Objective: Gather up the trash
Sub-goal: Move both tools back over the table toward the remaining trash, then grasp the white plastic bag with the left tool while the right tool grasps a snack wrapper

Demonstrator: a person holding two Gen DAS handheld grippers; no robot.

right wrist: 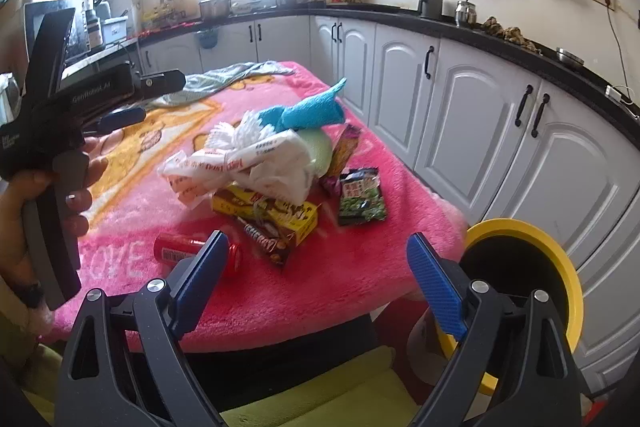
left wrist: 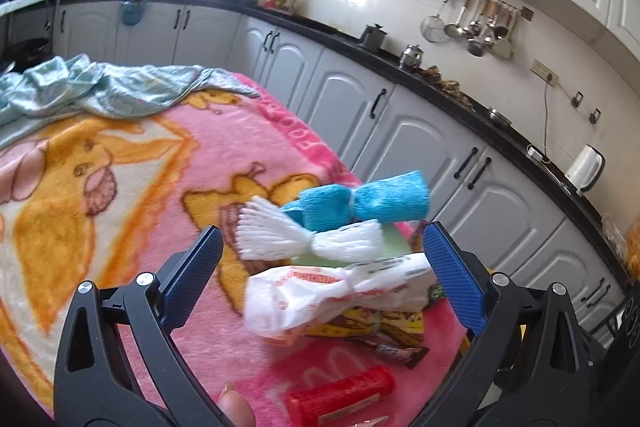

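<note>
Left hand-held gripper (left wrist: pixel 322 267) wide open above white bag (left wrist: pixel 320 297); right hand-held gripper (right wrist: pixel 316 281) open, empty.

You have two tied yarn bundles (right wrist: pixel 280 119), one plastic bag (right wrist: pixel 248 167), four snack packs (right wrist: pixel 362 197), one red tube (right wrist: pixel 188 249), one yellow-rimmed bin (right wrist: pixel 560 259).

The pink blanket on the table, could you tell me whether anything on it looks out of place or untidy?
Yes: wrappers, a white plastic bag and a yellow box lie heaped together near its edge, and a red tube lies on its side.
</note>
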